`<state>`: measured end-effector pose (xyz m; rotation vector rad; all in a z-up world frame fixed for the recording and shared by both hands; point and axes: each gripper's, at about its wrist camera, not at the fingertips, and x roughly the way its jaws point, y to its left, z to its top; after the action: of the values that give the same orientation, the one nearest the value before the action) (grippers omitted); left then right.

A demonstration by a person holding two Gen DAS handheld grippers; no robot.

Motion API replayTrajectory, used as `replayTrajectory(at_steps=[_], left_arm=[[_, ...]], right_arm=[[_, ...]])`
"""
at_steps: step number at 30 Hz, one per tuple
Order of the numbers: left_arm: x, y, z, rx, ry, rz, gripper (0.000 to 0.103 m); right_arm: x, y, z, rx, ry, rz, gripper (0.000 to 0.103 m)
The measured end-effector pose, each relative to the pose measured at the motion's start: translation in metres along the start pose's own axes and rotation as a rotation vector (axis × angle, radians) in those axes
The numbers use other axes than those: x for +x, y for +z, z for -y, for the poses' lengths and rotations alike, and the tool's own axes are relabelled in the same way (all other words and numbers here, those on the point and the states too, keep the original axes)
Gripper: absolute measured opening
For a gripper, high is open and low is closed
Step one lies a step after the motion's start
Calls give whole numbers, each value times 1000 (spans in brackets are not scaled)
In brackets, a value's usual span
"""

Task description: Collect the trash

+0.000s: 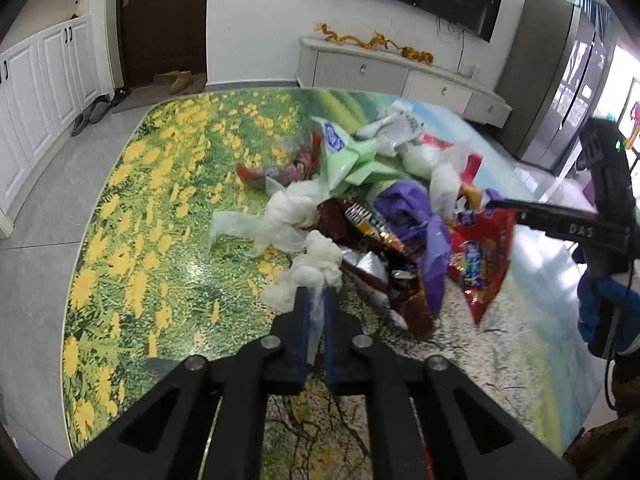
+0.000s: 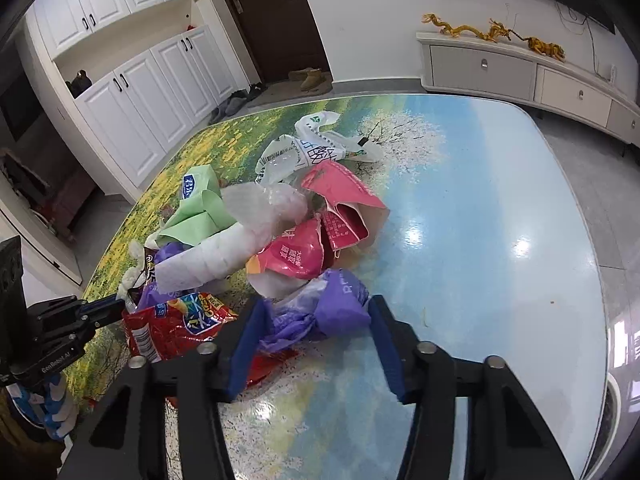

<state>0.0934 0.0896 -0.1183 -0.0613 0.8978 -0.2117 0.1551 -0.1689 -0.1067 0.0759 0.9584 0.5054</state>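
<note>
While the left gripper (image 1: pixel 316 294), at the lower centre of its own view, has its two blue-padded jaws clenched on a strip of crumpled white plastic wrap (image 1: pixel 316 264), the right gripper (image 2: pixel 316 312), at the lower centre of the other view, has its jaws set either side of a purple plastic bag (image 2: pixel 320 312); the left pad looks to touch the bag, but whether the right pad presses on it I cannot tell. This appears to be the picking-up step, each gripper taking one piece from the near edge of the heap. The next move likely calls for the right jaws to finish closing, then for both to lift clear without dragging neighbours such as the red snack bag (image 2: pixel 176 324) just left of the purple one. Beyond the jaws, the rest of the trash lies piled in the middle of the flower-printed table (image 1: pixel 152 208): a green tissue pack (image 1: pixel 344 156), a pink wrapper (image 2: pixel 340 196) and a white printed bag (image 2: pixel 316 148). No bin shows in either view. Wrappers under the heap are hidden, and only the person's blue-gloved hand (image 1: pixel 600 312) shows at the right edge.
</note>
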Motion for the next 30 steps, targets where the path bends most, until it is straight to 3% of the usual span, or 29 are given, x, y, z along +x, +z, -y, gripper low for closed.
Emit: replayTrajectory(at_steps=[4, 5, 17, 21, 25, 30], left_arm=[[-22, -1, 1, -14, -5, 42, 5], [-27, -1, 1, -15, -4, 49, 5], [-90, 8, 40, 33, -22, 161, 4], [-95, 15, 80, 99, -77, 163, 4], [-84, 27, 135, 184, -162, 135, 4], [-46, 48, 229, 317, -289, 60, 5]], right_arm=[[-14, -5, 8, 12, 5, 14, 31], [-17, -8, 10, 17, 13, 17, 18], [-87, -29, 1, 46, 45, 133, 18], [-123, -37, 13, 62, 21, 196, 18], [-165, -61, 47, 121, -56, 251, 18], [-205, -106, 117, 246, -245, 280, 18]])
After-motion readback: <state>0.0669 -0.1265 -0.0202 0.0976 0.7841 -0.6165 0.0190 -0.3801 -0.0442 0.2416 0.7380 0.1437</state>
